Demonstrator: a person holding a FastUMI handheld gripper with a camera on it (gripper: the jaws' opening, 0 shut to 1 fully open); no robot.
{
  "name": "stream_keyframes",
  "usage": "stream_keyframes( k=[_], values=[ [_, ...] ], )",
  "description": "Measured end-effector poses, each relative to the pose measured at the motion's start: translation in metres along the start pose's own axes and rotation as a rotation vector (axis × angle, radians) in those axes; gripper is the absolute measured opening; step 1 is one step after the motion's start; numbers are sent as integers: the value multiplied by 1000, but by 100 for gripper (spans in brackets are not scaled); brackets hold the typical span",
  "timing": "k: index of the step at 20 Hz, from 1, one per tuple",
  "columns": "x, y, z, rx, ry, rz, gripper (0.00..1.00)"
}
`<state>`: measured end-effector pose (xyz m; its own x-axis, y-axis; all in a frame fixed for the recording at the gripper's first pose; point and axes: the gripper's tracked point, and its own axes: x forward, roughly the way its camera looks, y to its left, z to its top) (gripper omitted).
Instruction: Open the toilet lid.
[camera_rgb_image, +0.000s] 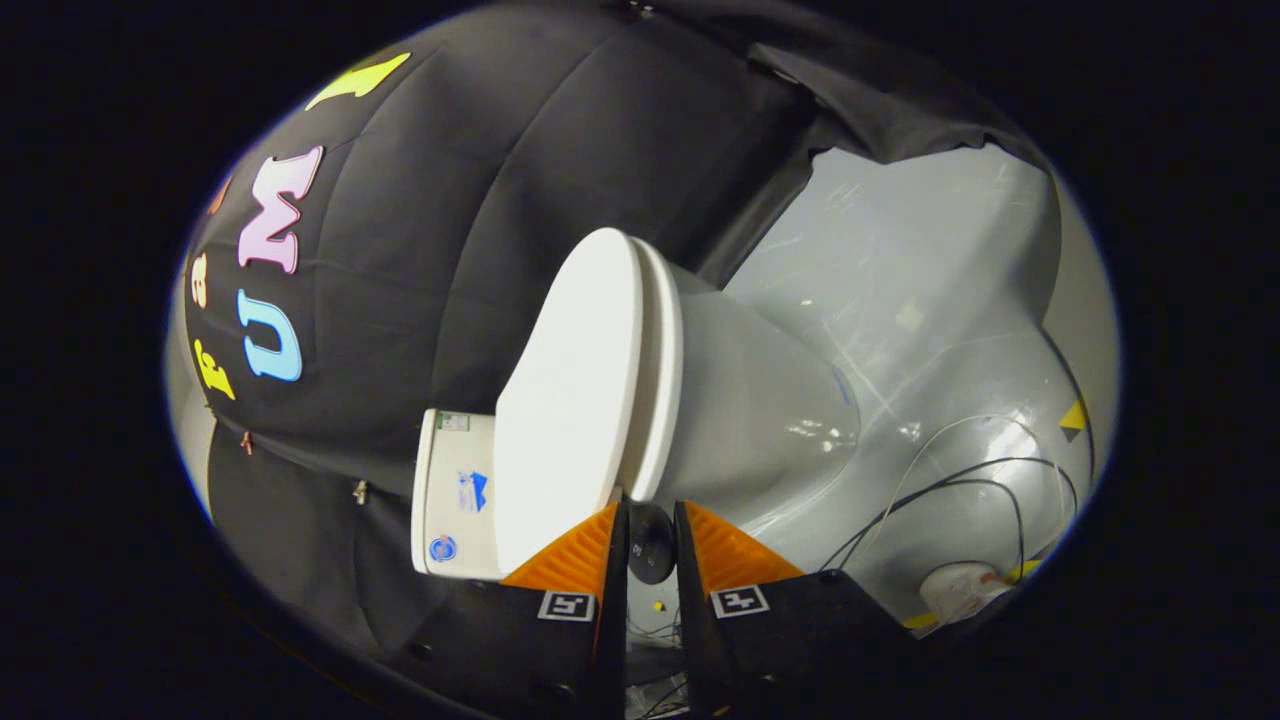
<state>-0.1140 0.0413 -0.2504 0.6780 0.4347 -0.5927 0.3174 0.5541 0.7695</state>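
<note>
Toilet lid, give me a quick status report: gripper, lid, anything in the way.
Hand-held gripper fingers close together, small gap, gripping nothing. Toilet lid down on the seat, its front edge just ahead of the fingertips. Cables on the floor beside the bowl, off the path.

Dim booth, glare on glossy floor (900, 300), fisheye-bent edges, sharp focus

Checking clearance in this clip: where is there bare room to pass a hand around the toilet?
Bare floor lies beyond the toilet bowl, up to the booth cloth. It is crowded by the cables beside the bowl's base. The gripper fingers, nearly closed, sit at the toilet lid edge.
</note>
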Motion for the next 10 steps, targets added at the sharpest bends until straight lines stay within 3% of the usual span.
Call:
stream_keyframes(
  k=[1, 3, 8, 10],
  values=[
    [-3, -6, 2, -1, 8, -10, 28],
    [0, -6, 1, 58, 0, -1, 16],
    [4, -4, -4, 14, -7, 22, 14],
    [3, -2, 2, 42, -10, 10, 5]
  ],
)
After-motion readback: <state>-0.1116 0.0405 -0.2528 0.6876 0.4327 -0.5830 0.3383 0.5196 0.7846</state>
